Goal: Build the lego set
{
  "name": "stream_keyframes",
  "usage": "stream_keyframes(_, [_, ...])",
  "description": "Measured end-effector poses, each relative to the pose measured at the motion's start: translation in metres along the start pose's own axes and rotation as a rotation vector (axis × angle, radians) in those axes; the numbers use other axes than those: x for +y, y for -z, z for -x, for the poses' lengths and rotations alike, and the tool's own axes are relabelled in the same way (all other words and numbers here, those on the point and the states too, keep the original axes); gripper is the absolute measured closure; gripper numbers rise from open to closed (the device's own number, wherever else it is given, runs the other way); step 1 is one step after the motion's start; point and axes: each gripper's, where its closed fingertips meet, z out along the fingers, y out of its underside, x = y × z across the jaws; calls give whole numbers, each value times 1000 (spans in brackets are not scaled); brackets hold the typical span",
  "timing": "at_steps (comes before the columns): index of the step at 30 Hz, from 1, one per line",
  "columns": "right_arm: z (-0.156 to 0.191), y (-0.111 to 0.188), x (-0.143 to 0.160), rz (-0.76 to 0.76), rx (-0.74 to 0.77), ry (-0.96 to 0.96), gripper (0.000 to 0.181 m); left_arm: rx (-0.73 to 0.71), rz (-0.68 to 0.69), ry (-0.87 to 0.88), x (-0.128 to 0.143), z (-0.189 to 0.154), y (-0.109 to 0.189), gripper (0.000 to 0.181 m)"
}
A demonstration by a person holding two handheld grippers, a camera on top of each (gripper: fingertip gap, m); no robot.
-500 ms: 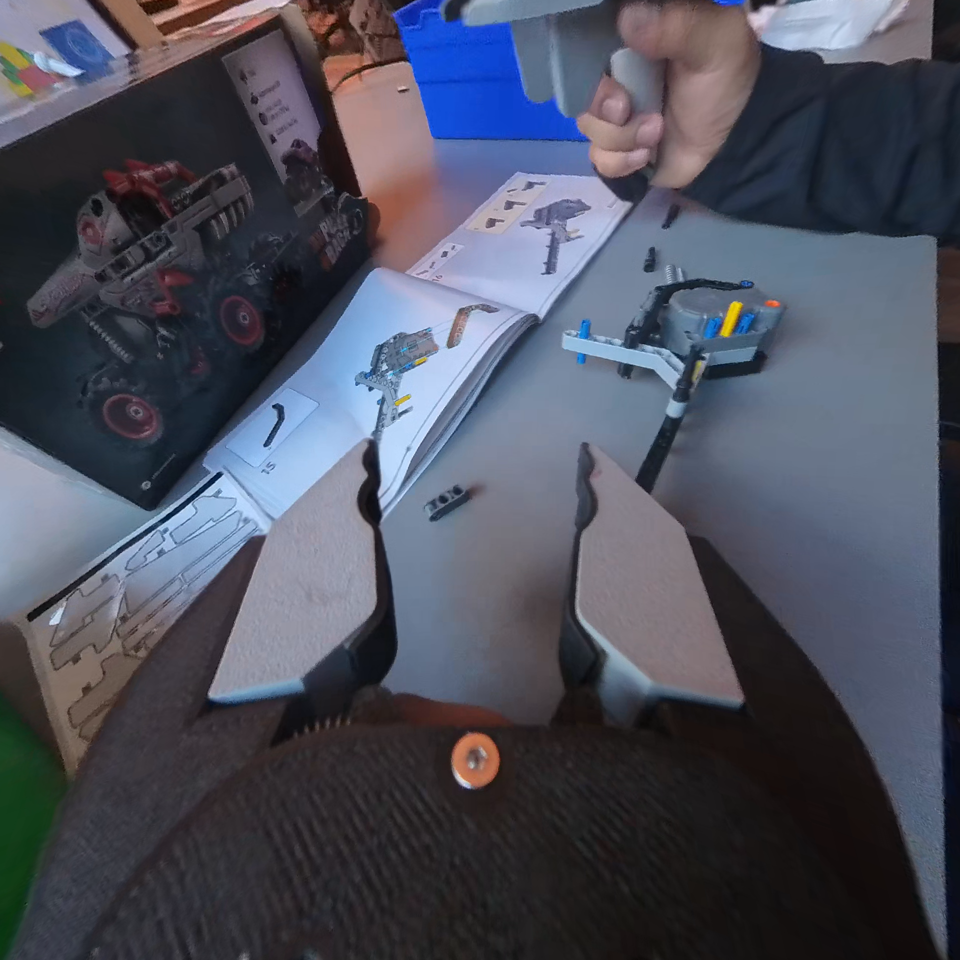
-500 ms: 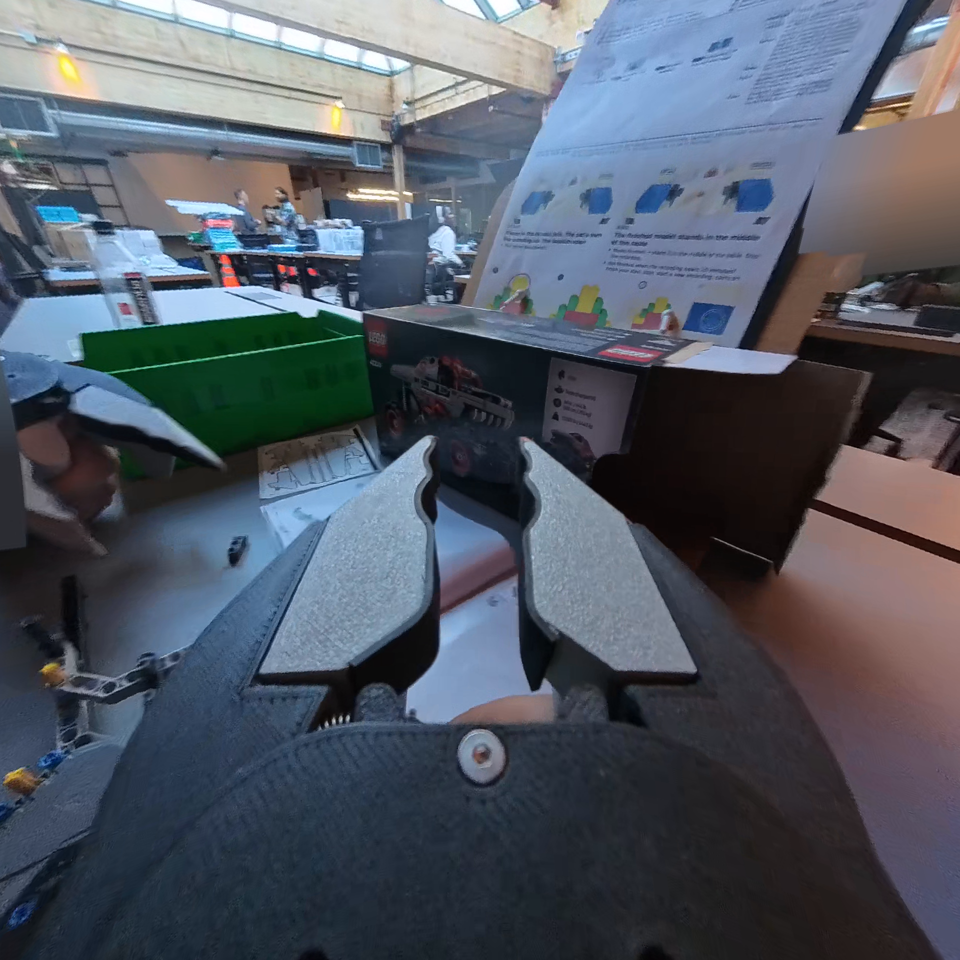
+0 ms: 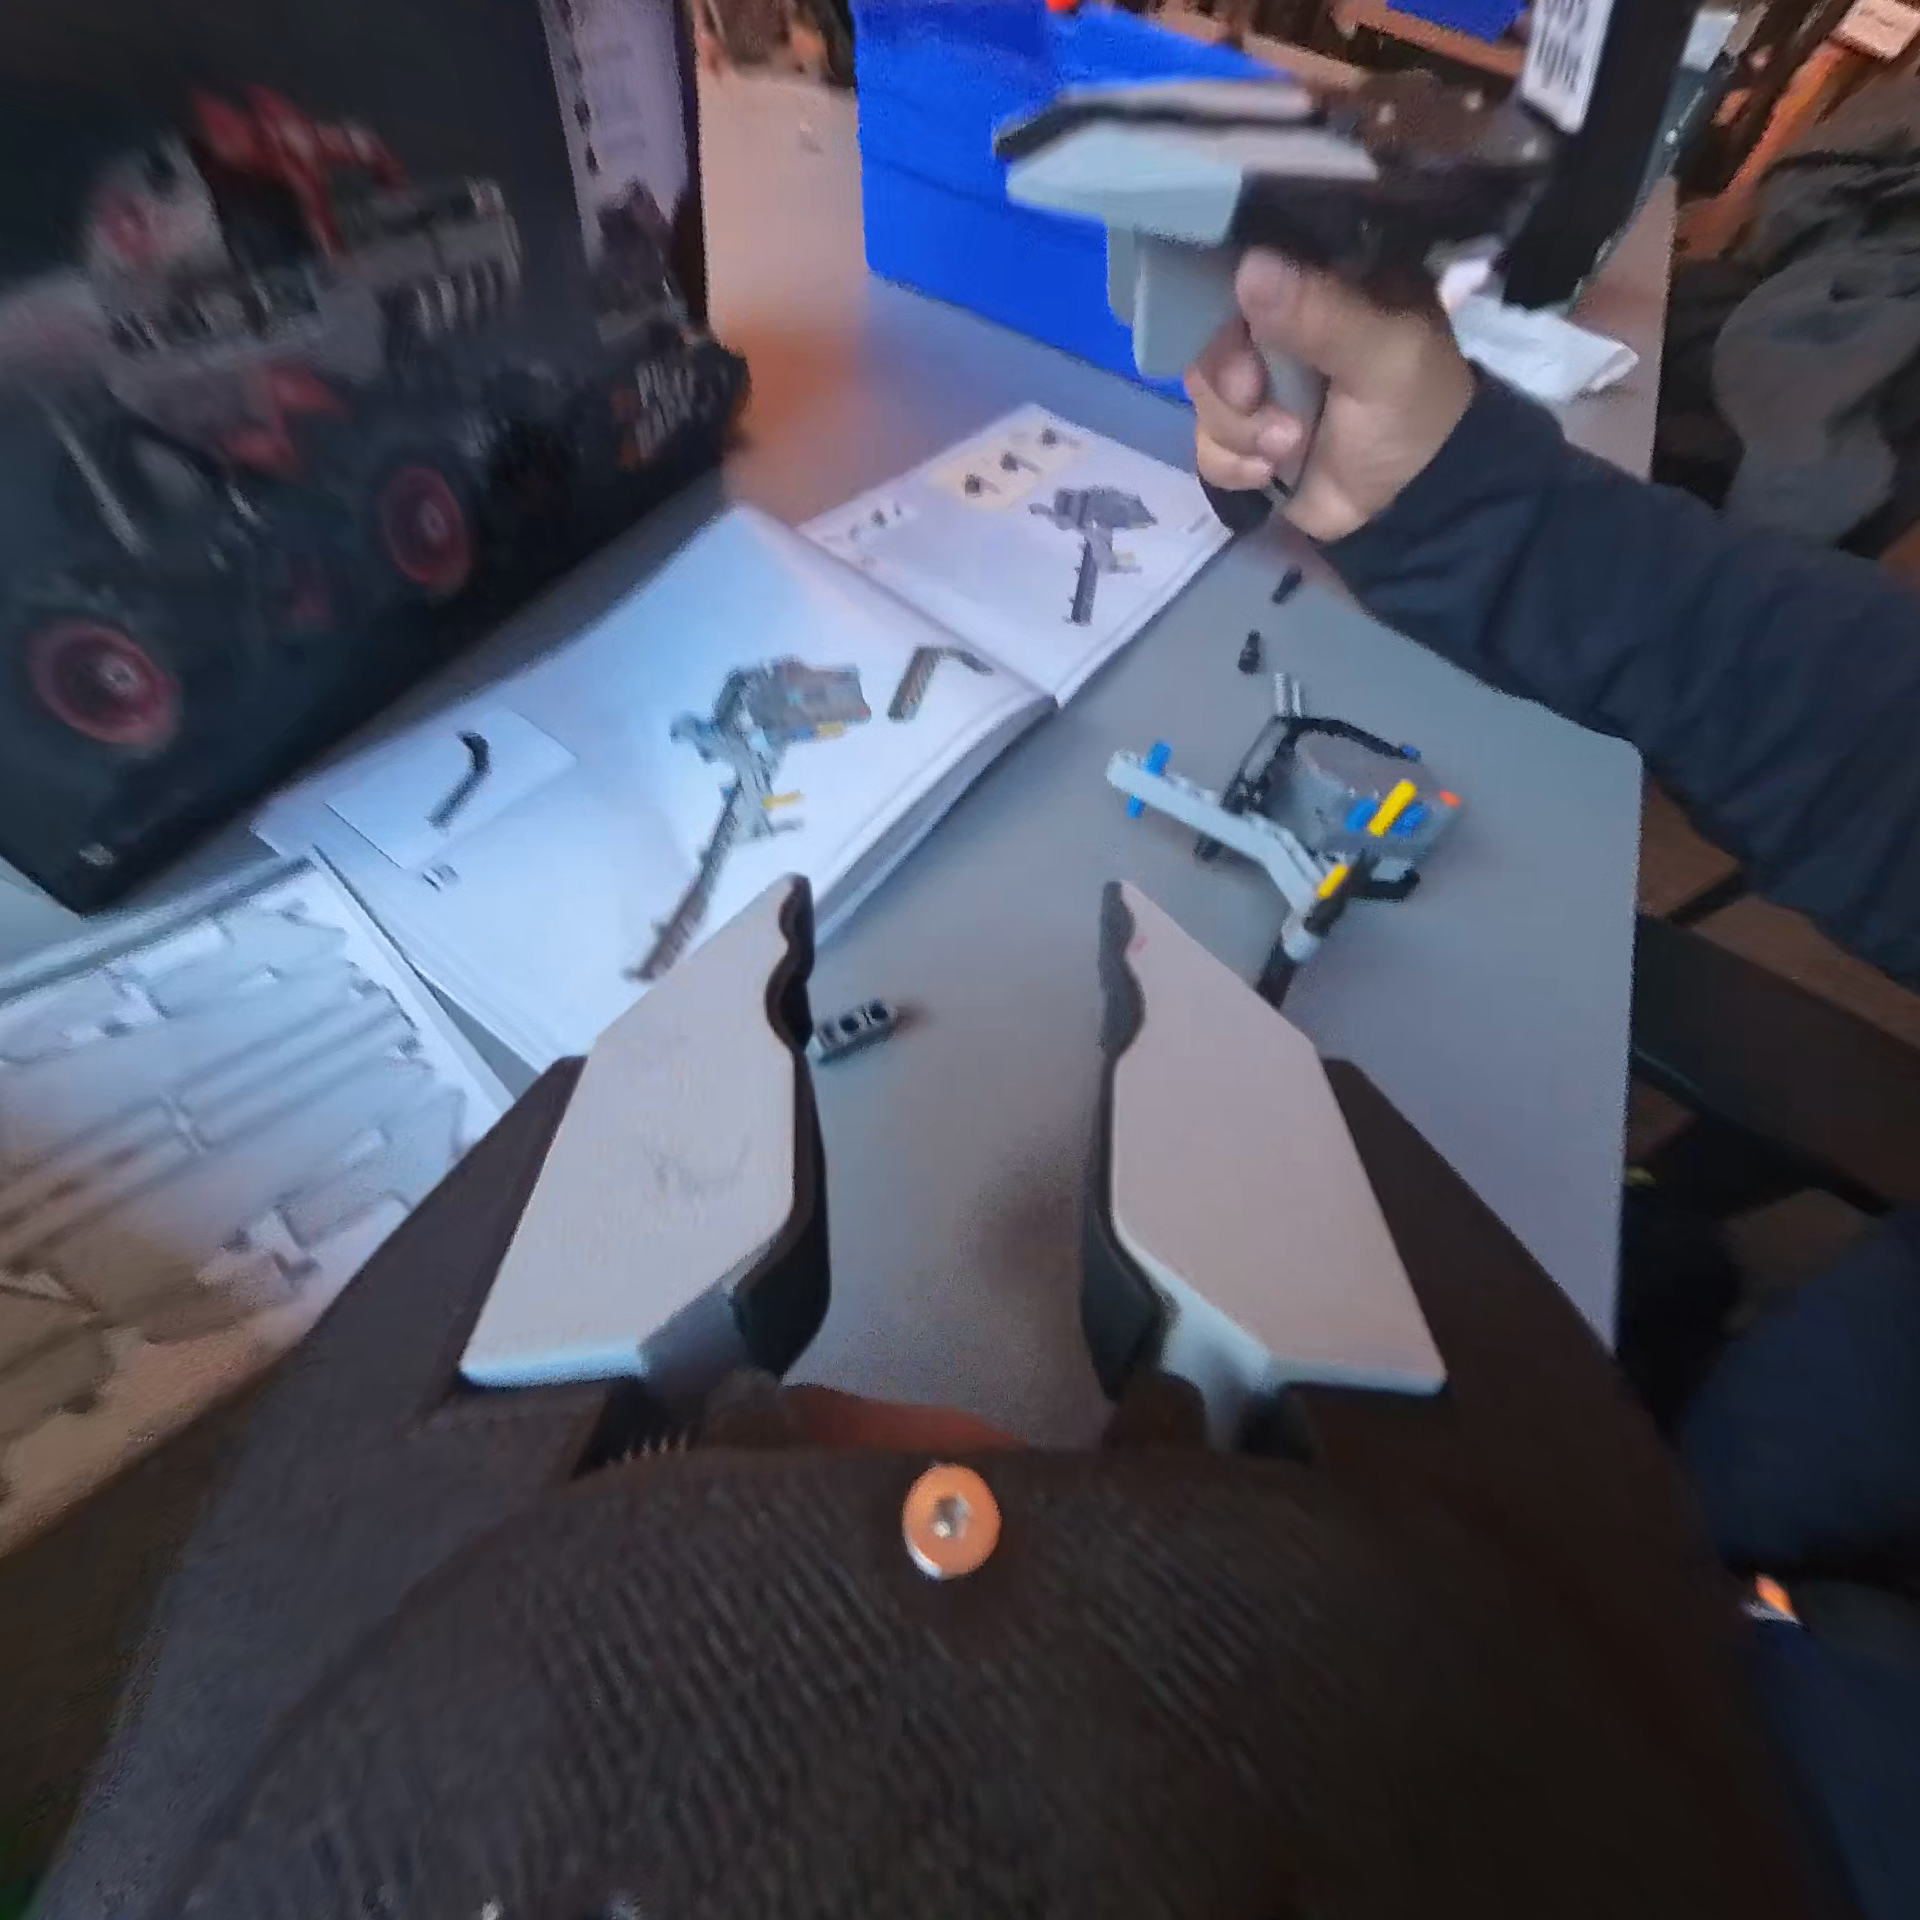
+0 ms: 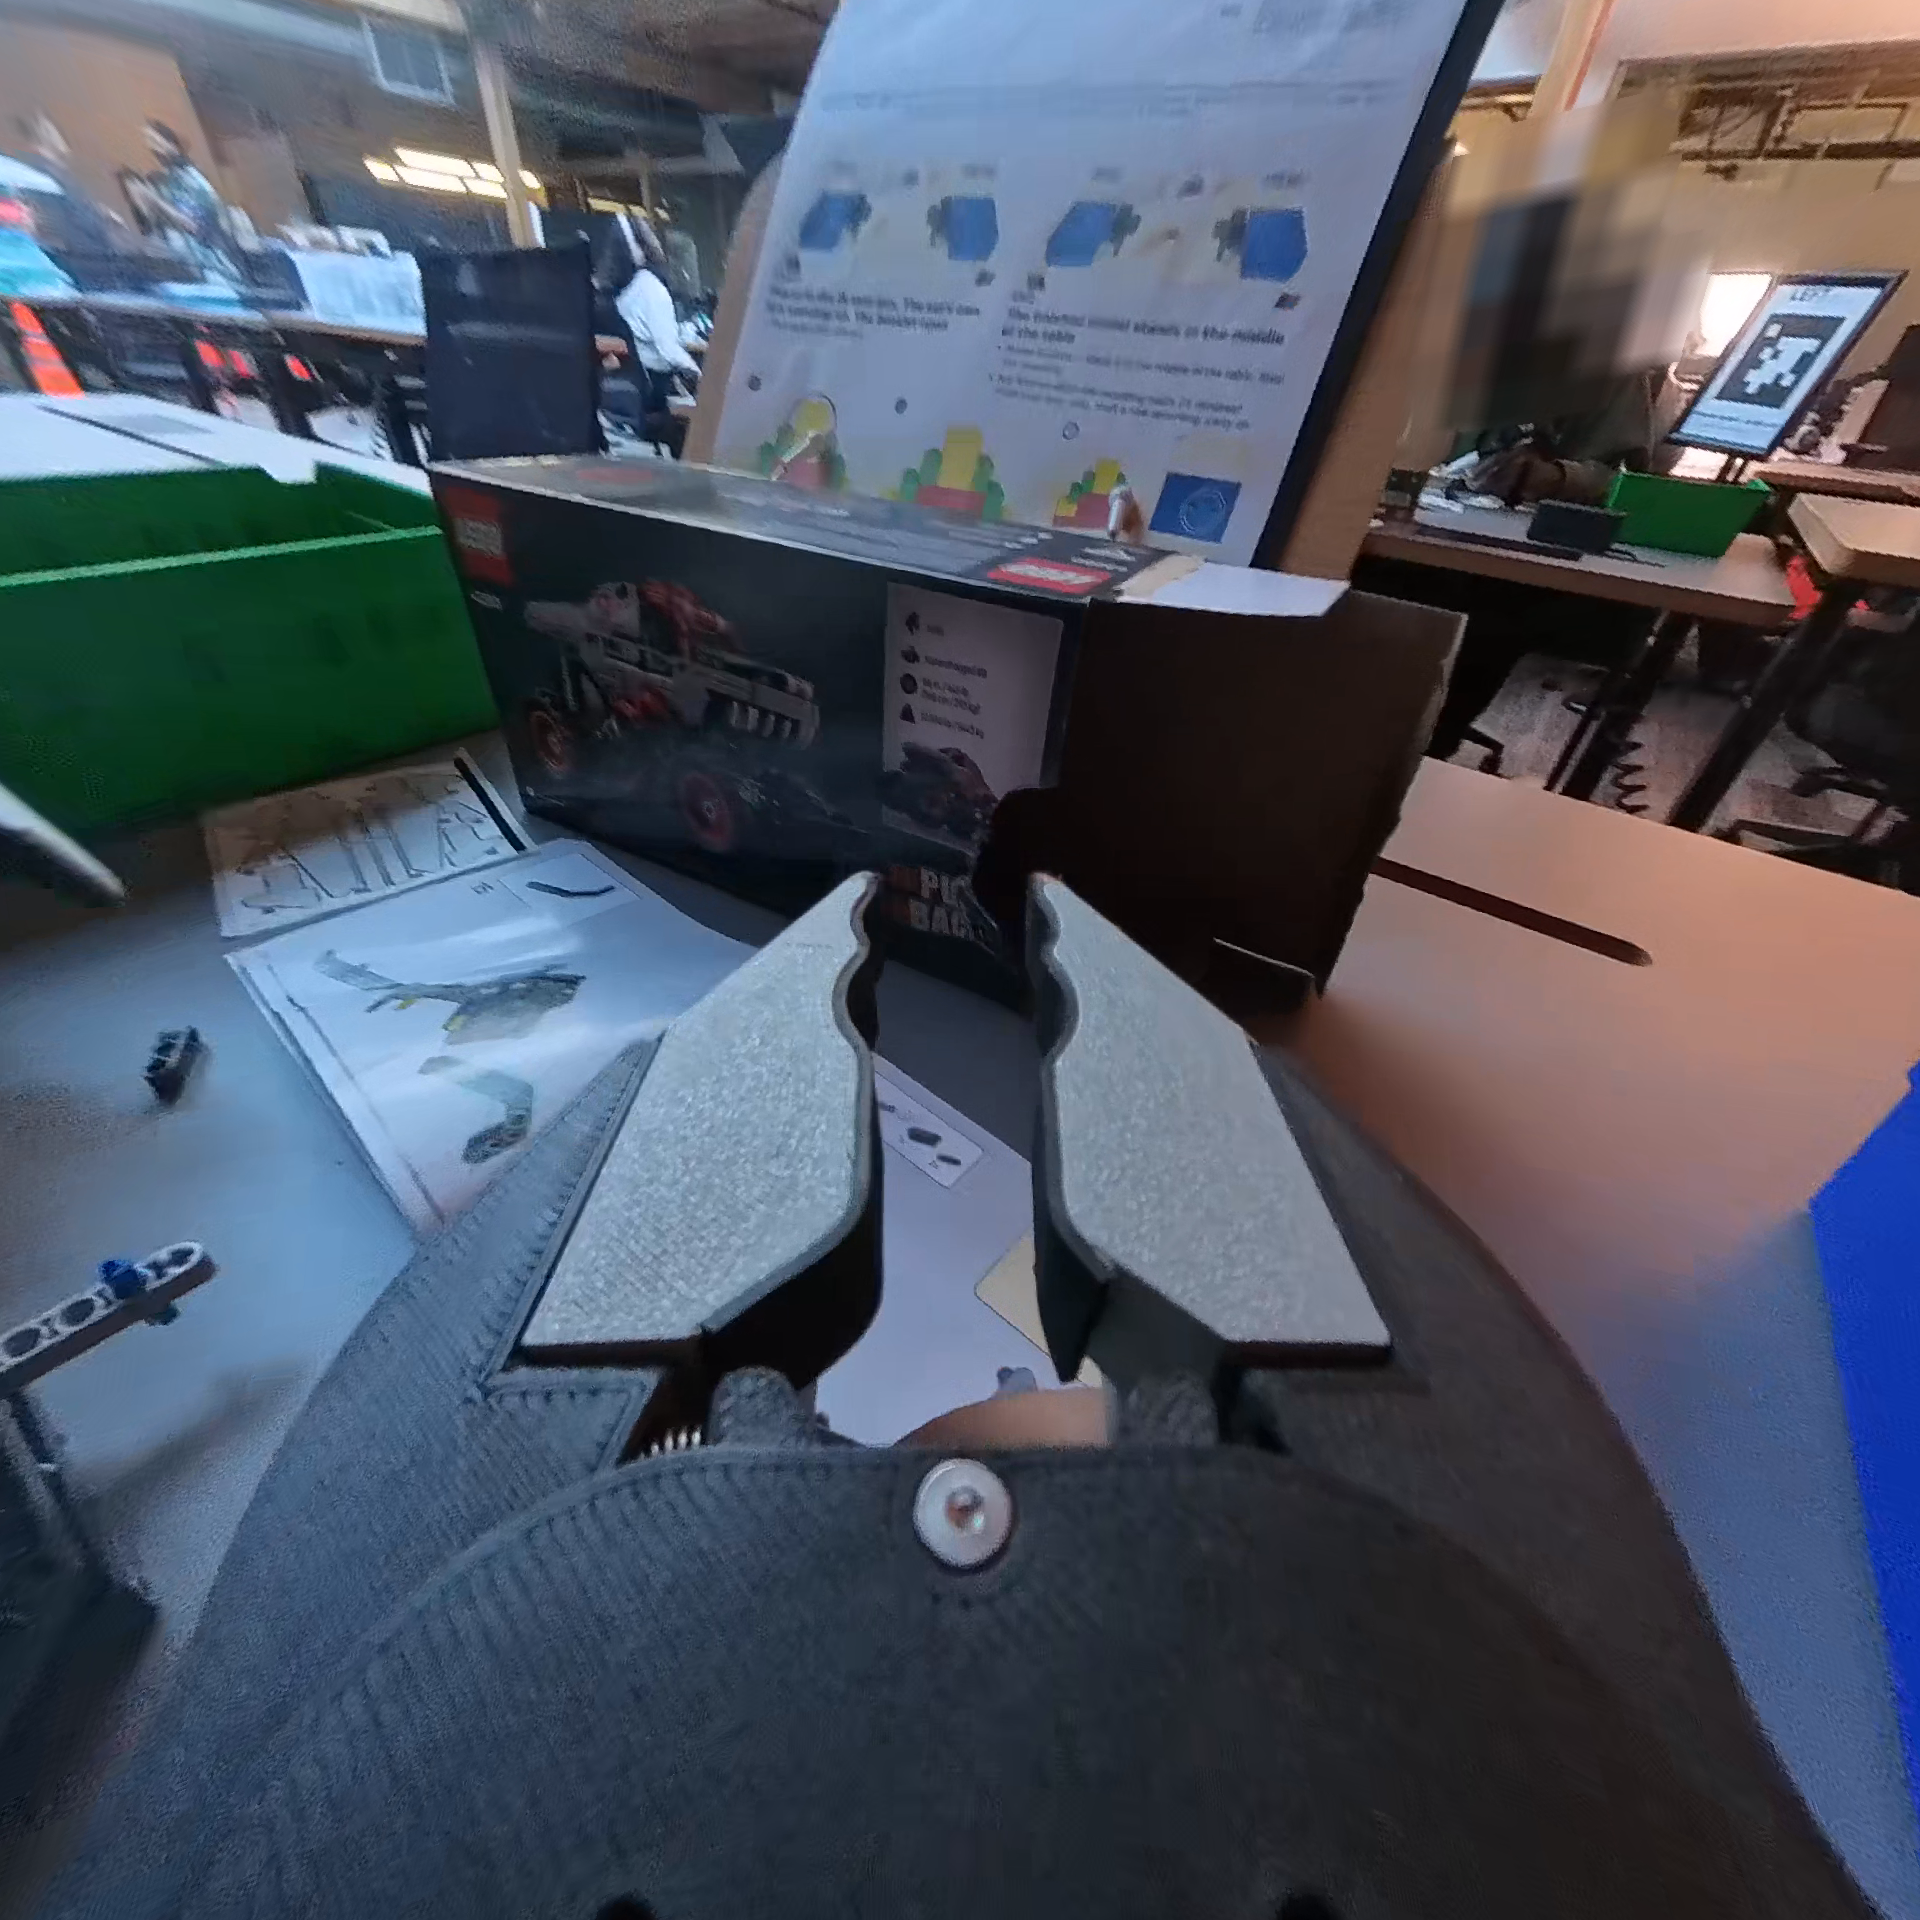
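The left hand-held gripper has two flat grey fingers with wavy black tips. Its body is dark and ribbed, maybe brown, with one round silver screw. The right hand-held gripper has speckled grey fingers and a screw too. Its grey handle sits in a hand with a dark sleeve.

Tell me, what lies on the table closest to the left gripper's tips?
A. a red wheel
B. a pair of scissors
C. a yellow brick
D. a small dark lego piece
D: a small dark lego piece lies on the grey table just ahead of the open left gripper, beside the booklet.
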Motion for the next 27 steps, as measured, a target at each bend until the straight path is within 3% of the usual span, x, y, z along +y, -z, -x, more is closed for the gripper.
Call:
stream_keyframes(2, [1,-2,3,22,6,20,158,53,72,44,7,-9,2,122])
stream_keyframes(7, [8,-6,3,34,-2,10,161,106,-45,78,-17,-17,18,126])
stream_keyframes(17, [12,-9,0,23,-3,-20,165,209,50,128,6,-37,6,127])
stream_keyframes(27, [9,-13,11,58,6,-26,165,142,14,105,3,-24,6,130])
